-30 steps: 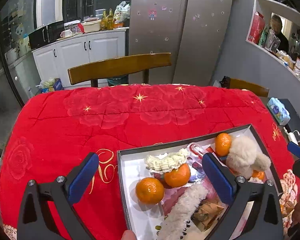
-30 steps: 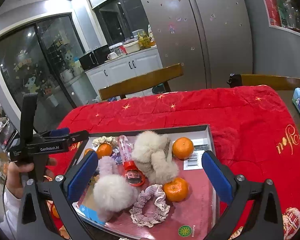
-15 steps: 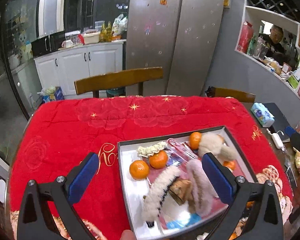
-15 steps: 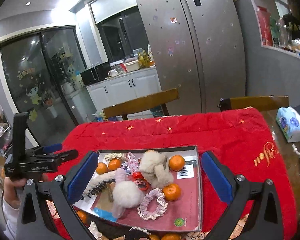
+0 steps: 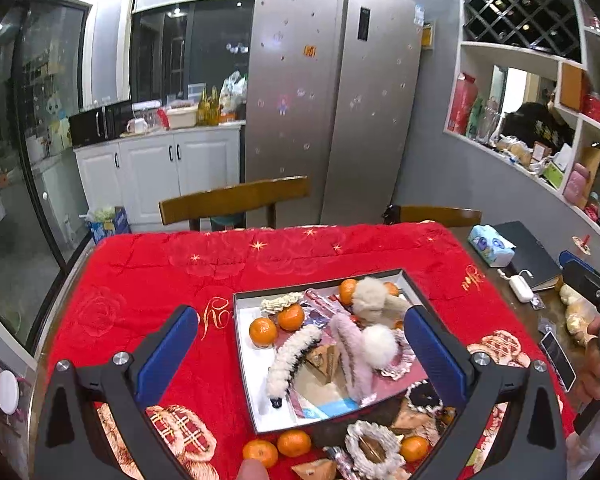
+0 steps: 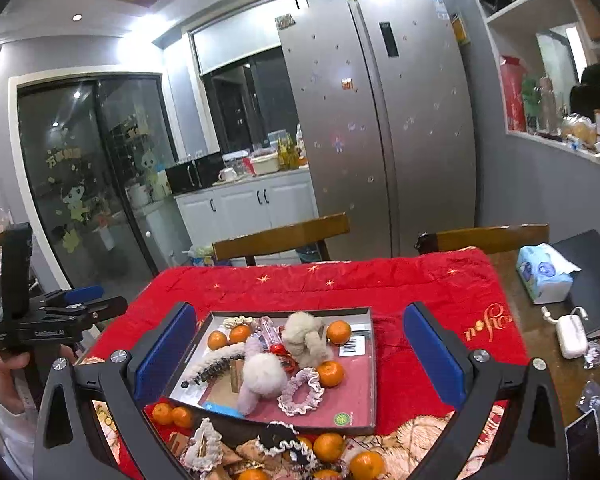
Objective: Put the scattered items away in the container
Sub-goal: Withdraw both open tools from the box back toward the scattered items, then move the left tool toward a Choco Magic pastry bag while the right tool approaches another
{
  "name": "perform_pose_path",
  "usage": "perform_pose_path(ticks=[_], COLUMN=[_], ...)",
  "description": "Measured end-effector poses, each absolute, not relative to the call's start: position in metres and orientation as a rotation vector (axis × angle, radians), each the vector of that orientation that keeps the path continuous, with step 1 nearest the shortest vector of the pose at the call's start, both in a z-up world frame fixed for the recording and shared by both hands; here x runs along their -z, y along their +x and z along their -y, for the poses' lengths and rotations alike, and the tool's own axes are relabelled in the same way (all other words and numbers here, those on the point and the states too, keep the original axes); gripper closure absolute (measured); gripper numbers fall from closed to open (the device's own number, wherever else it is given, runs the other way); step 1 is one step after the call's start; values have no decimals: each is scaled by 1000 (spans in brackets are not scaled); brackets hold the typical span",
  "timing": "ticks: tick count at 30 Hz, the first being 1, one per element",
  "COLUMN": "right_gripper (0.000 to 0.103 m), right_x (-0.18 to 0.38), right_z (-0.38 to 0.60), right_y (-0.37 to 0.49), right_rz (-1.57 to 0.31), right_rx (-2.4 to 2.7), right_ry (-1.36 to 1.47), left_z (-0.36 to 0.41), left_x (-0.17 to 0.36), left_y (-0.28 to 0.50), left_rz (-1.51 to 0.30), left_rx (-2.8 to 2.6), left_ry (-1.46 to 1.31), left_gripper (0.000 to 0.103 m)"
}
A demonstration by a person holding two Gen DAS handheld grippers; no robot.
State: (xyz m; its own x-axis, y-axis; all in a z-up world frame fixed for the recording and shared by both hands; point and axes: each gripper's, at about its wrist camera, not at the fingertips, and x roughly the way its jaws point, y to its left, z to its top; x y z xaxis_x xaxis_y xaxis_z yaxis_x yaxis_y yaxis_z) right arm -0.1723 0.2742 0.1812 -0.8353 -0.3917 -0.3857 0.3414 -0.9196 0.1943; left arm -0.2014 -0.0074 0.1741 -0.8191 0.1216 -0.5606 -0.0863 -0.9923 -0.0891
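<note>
Both grippers hang above the table w/ jaws spread wide, nothing between the blue pads. Left gripper (image 5: 300, 344) looks down on the container (image 5: 244, 360), a shallow dark-rimmed box w/ white inner wall, sitting on the red quilted cloth (image 5: 140, 280). Right gripper (image 6: 300, 344) sees the same box (image 6: 364, 380) from the other side.

Inside the box, left wrist view: two mandarins (image 5: 276, 324) touching at 10 o'clock, cream scrunchie (image 5: 281, 302) just behind them at 11, white fuzzy hair claw (image 5: 292, 356) lying diagonal near centre, pink fluffy piece (image 5: 350, 354) beside it, white pom-pom (image 5: 379, 346) at 3, beige fluffy ball (image 5: 370, 298) at 1 w/ another mandarin (image 5: 346, 290) touching it.

Still outside, along the box's near edge at 6 o'clock: loose mandarins (image 5: 278, 446) on the cloth, a lace-trimmed scrunchie (image 5: 370, 446), a black scrunchie (image 6: 278, 438) in right wrist view, plus wrapped bits too cluttered to id.

Off the cloth at 3 o'clock: tissue pack (image 6: 544, 274), white charger (image 6: 570, 334) on bare wood.
</note>
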Motion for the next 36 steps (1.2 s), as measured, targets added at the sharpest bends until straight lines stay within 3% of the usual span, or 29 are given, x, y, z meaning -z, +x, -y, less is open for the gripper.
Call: perform_pose_path(ticks=[11,22,36], right_gripper=[0,0,0], right_x=[-180,-153,-95], right_z=[-292,-299,-329], right_y=[-111,-71,-52], right_rz=[194,170,295], right_rx=[2769,2923,3020], right_ry=[534,507,657], left_z=[7,15,9], left_x=[-192,-155,-79], left_y=[-107,-69,-44], left_rz=[94,74,42], left_rx=[-2947,-3000,-2868], left_ry=[-727,-737,-770], left_gripper=[0,0,0])
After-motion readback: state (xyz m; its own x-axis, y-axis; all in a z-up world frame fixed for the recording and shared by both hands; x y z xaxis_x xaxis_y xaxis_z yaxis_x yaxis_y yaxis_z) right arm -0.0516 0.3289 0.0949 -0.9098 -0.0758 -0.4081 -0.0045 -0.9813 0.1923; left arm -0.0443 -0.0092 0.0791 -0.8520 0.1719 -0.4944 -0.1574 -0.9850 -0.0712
